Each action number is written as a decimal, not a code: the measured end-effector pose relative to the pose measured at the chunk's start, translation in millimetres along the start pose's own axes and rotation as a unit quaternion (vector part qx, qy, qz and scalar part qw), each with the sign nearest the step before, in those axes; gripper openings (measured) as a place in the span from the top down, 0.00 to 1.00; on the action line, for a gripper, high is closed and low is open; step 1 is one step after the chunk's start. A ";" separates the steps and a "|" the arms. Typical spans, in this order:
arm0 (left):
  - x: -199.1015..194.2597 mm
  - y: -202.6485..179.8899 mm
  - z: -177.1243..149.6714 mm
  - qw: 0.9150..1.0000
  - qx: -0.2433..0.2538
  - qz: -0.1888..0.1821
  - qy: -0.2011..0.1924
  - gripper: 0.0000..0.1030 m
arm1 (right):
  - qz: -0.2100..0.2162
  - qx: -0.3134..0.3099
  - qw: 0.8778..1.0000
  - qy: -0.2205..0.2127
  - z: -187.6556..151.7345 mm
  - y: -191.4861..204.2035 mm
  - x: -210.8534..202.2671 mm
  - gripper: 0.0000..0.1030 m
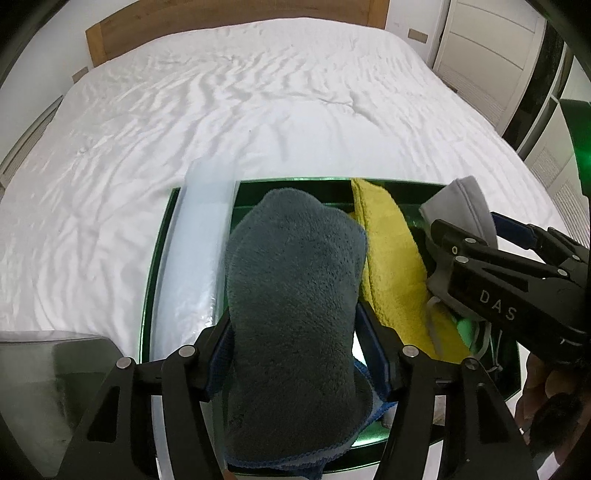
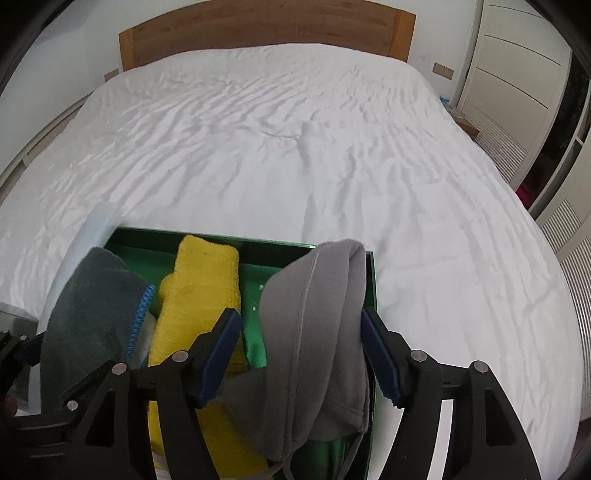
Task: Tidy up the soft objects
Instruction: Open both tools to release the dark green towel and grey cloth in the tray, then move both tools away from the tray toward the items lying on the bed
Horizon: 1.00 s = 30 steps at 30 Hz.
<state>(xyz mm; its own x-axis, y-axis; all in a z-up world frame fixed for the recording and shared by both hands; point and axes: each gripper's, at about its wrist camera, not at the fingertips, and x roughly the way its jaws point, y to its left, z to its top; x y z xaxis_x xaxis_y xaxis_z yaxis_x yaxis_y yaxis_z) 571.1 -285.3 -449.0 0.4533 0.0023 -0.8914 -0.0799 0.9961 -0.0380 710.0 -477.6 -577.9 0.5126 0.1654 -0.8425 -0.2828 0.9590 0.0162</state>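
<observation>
A green box (image 1: 295,180) lies on the bed with soft things in it. A fluffy dark grey cloth (image 1: 295,277) with a blue stitched edge stands between the jaws of my left gripper (image 1: 295,321). The jaws are open, and a gap shows at the right pad. A rolled yellow towel (image 2: 199,288) lies in the middle of the box (image 2: 207,236). My right gripper (image 2: 298,314) straddles a folded light grey garment (image 2: 314,314) at the box's right side. It is open, with green showing between the left pad and the garment. A white plastic packet (image 1: 199,258) leans along the box's left wall.
The box sits at the near edge of a wide bed with a wrinkled white sheet (image 2: 295,147) and a wooden headboard (image 2: 266,33). White wardrobe doors (image 2: 517,74) stand to the right. A grey shiny flat thing (image 1: 55,387) lies left of the box.
</observation>
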 end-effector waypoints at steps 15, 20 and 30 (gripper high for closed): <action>-57.0 -0.4 -12.5 0.998 0.009 -0.007 -0.057 0.46 | -0.002 -0.004 0.999 -0.051 3.2 14.5 -73.8 0.32; -79.7 -0.2 -22.5 0.997 0.017 -0.012 -0.071 0.46 | -0.016 0.002 0.998 -0.061 -6.2 16.6 -105.4 0.32; -160.1 -12.6 -80.4 0.991 0.058 -0.086 -0.081 0.46 | -0.041 0.005 0.997 -0.061 -57.2 27.8 -195.0 0.32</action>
<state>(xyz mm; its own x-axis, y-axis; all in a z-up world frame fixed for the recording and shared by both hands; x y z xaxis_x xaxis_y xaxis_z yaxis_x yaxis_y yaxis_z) 428.2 -305.4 -342.1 0.5882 -0.1630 -0.7921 0.1094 0.9865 -0.1218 555.8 -496.3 -444.0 0.6290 0.1131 -0.7691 -0.2291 0.9724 -0.0444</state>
